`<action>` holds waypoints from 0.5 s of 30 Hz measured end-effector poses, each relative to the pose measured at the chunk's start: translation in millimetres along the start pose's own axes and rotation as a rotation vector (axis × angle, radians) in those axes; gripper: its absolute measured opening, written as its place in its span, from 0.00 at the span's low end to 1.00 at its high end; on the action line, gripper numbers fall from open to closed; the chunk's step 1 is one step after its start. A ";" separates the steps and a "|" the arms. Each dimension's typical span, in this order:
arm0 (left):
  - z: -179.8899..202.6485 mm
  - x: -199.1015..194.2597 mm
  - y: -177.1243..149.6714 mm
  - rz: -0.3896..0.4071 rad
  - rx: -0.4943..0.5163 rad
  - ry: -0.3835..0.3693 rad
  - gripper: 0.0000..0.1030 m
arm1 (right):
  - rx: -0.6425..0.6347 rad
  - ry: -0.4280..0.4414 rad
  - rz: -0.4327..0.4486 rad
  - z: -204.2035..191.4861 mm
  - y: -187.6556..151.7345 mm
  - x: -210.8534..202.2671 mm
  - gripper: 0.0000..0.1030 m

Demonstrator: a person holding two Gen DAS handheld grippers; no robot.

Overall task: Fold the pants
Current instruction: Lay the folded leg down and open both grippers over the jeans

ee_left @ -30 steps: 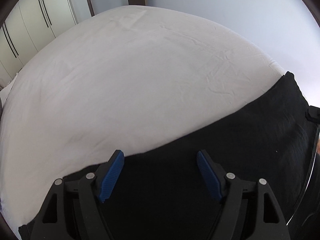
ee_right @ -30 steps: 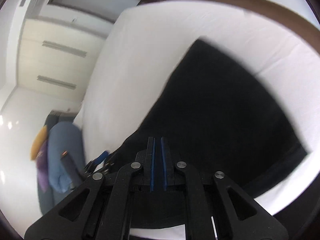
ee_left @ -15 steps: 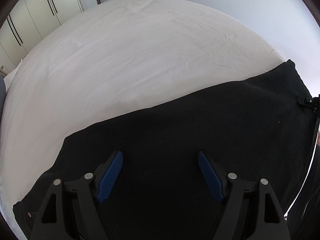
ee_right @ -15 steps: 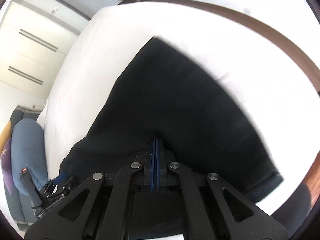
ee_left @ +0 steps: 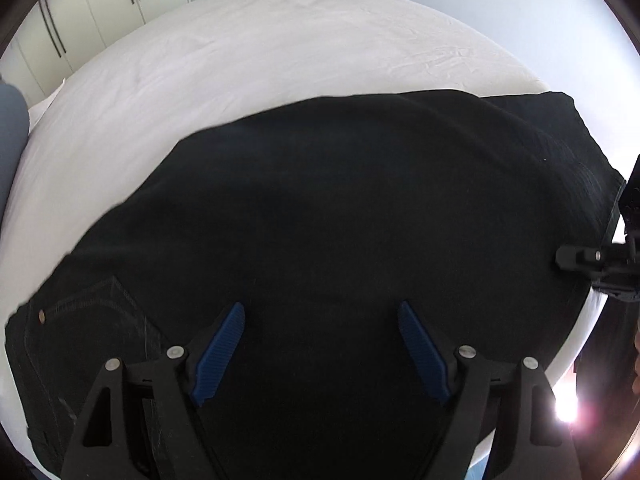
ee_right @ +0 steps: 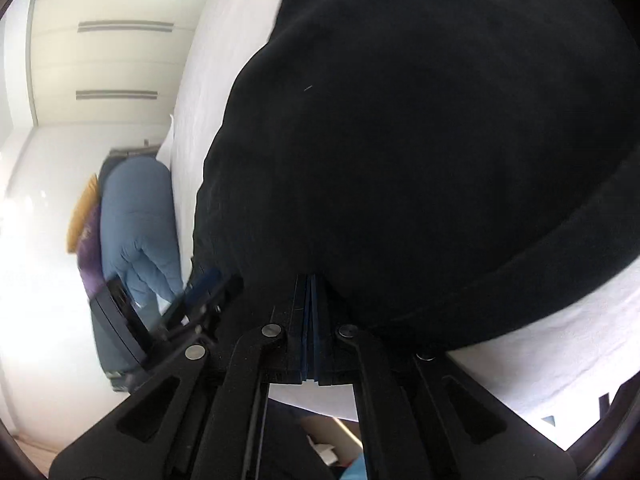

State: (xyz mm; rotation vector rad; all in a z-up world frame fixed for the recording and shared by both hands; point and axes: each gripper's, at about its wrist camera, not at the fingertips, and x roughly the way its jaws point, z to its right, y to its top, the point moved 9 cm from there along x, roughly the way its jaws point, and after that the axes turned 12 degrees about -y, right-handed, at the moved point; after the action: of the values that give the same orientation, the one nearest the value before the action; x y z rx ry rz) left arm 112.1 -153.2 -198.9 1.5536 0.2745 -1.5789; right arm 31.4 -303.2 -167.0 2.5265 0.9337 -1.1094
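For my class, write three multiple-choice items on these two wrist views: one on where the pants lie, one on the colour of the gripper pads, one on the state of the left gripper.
1. Where do the black pants lie?
A. On the floor
B. On the white bed
C. On a chair

2. What colour are the pads of the left gripper?
A. Red
B. Green
C. Blue

3. How do the left gripper's jaws stand?
A. Wide apart above the cloth
B. Shut on a sock
C. Shut on the sheet

Key:
1 B, white sheet shows around the dark cloth.
2 C, both ribbed pads are blue.
3 A, the jaws have just been opening and the pads are set well apart with only flat cloth seen between them.
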 end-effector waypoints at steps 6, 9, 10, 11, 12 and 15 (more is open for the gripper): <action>-9.3 -15.0 -38.4 0.072 -0.046 -0.018 0.85 | 0.030 -0.184 0.232 70.7 40.9 -97.5 0.00; -15.1 -21.1 -46.3 0.086 -0.080 -0.015 0.85 | 0.121 -0.253 0.340 98.8 63.6 -134.8 0.00; -18.3 -23.2 -48.9 0.089 -0.097 -0.013 0.85 | 0.120 -0.321 0.388 85.3 58.7 -135.5 0.00; -20.3 -24.6 -50.3 0.089 -0.108 -0.014 0.85 | 0.113 -0.367 0.435 92.5 66.2 -157.8 0.05; -21.8 -28.7 -52.9 0.090 -0.120 -0.010 0.85 | 0.116 -0.387 0.473 102.6 75.7 -183.5 0.05; -24.0 -46.0 -55.3 0.128 -0.158 -0.025 0.83 | 0.097 -0.239 0.496 83.8 85.8 -208.5 0.05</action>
State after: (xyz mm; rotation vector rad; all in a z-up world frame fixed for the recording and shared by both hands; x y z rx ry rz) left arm 82.5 -84.8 -185.2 1.4011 0.2734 -1.4416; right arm -69.2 -502.4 -77.3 2.4250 0.1786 -1.2662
